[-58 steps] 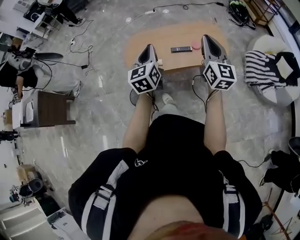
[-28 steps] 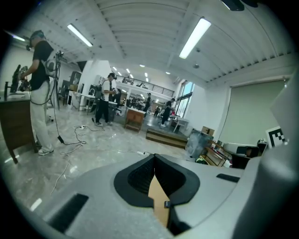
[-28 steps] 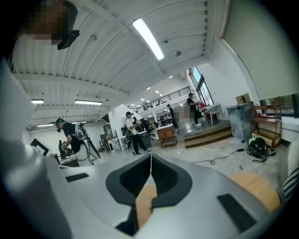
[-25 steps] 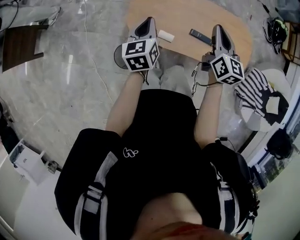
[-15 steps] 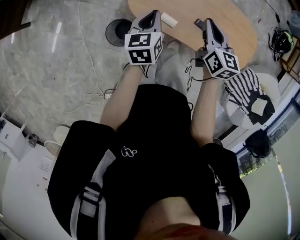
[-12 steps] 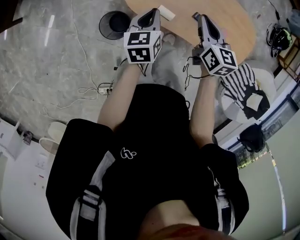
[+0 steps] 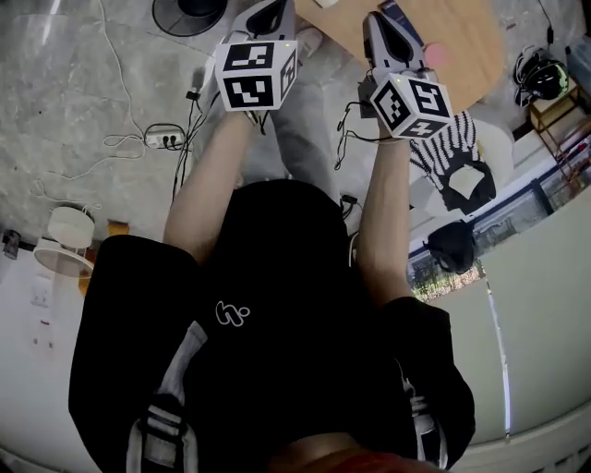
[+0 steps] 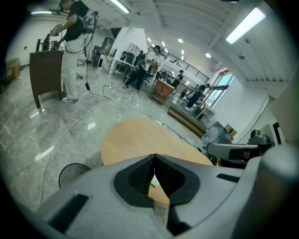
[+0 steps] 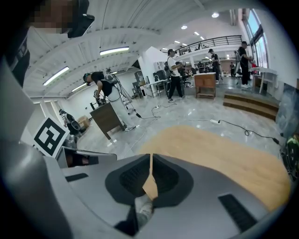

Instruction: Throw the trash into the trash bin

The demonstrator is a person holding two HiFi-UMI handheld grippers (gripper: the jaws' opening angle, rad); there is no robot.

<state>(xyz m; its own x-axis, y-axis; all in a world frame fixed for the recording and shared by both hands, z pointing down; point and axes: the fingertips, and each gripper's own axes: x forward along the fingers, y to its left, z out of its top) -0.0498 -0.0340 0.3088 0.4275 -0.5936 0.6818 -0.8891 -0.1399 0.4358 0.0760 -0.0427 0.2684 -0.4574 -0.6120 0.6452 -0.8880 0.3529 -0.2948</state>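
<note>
Head view: my left tool [image 7: 270,7] and right tool [image 7: 377,18] point side by side at the far wooden desk [image 7: 471,42]. The dark round bin [image 7: 189,9] stands on the floor just left of my left tool. A small pink piece [image 7: 434,57] lies on the desk just right of my right tool.

Left tool view: the tips are pressed together, holding nothing. Through the slit behind them a small white scrap [image 8: 152,180] shows on the desk, beyond the tool. The bin is low at the left.

Right tool view: the jaws are closed tip to tip and empty, with bare desk beyond.
</note>
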